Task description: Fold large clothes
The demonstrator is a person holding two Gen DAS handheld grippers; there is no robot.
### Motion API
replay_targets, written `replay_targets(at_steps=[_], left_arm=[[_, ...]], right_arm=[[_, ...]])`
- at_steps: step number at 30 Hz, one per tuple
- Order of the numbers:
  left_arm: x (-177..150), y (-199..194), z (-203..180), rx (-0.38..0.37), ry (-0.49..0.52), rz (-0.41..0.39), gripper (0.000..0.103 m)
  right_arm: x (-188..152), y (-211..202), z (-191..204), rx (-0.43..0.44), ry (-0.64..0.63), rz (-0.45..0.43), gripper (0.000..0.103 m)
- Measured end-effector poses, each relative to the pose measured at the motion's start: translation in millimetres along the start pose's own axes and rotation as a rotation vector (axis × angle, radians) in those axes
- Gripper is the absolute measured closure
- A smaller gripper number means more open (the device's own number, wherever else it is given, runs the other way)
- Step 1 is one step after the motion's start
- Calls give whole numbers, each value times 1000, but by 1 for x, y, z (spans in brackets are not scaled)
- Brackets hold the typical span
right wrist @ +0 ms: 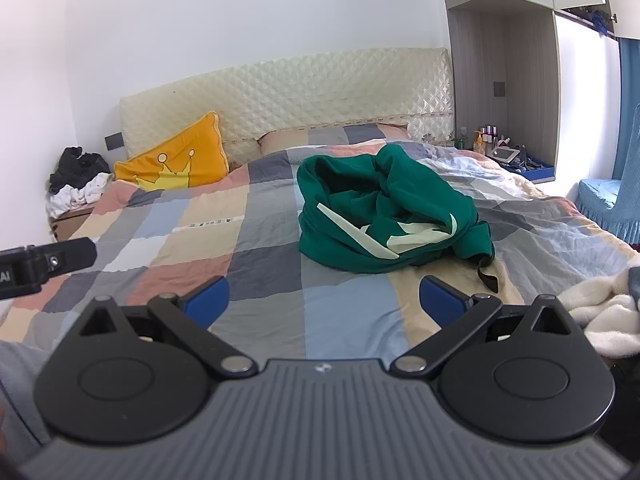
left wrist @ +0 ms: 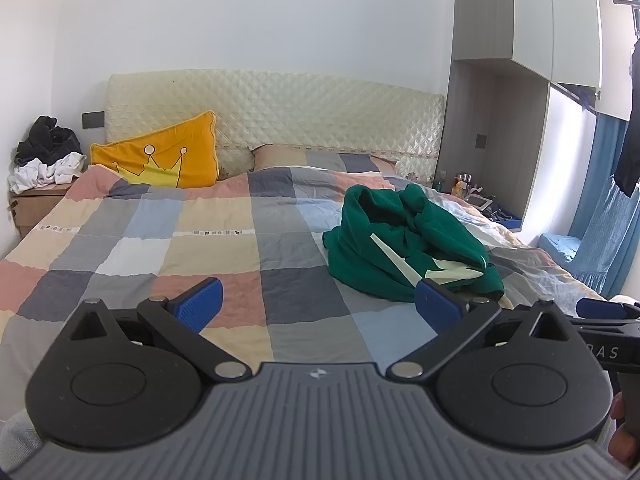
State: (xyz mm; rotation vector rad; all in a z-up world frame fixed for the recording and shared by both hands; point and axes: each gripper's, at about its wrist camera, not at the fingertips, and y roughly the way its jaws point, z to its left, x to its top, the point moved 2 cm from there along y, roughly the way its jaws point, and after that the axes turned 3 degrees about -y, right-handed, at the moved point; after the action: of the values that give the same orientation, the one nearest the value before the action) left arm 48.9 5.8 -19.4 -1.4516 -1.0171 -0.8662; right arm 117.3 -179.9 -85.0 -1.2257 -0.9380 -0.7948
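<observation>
Pretty clearly a bedroom in someone's home. There's a bed with a patchwork quilt (left wrist: 168,240) and a cream quilted headboard (left wrist: 276,112), plus an orange crown cushion (left wrist: 160,160) propped against it. Laundry piled on a nightstand (left wrist: 32,204), toiletry bottles (right wrist: 486,138) on the far side, built-in wardrobe cabinets (left wrist: 536,12) overhead and blue curtains (left wrist: 612,184).

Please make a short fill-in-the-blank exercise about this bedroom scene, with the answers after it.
1. The crumpled garment on the checked quilt is ____ in colour.
2. The orange pillow shows a yellow ____.
3. Both the left tool and the right tool are ____, holding nothing.
4. The pillow leans against the cream ____.

Answers: green; crown; open; headboard
</observation>
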Motion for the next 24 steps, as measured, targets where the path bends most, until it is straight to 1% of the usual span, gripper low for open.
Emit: replay_targets(at_steps=[24], left_arm=[[-3, 5, 2, -3, -1, 1, 0]], right_arm=[[-3, 5, 2, 1, 3, 6, 0]])
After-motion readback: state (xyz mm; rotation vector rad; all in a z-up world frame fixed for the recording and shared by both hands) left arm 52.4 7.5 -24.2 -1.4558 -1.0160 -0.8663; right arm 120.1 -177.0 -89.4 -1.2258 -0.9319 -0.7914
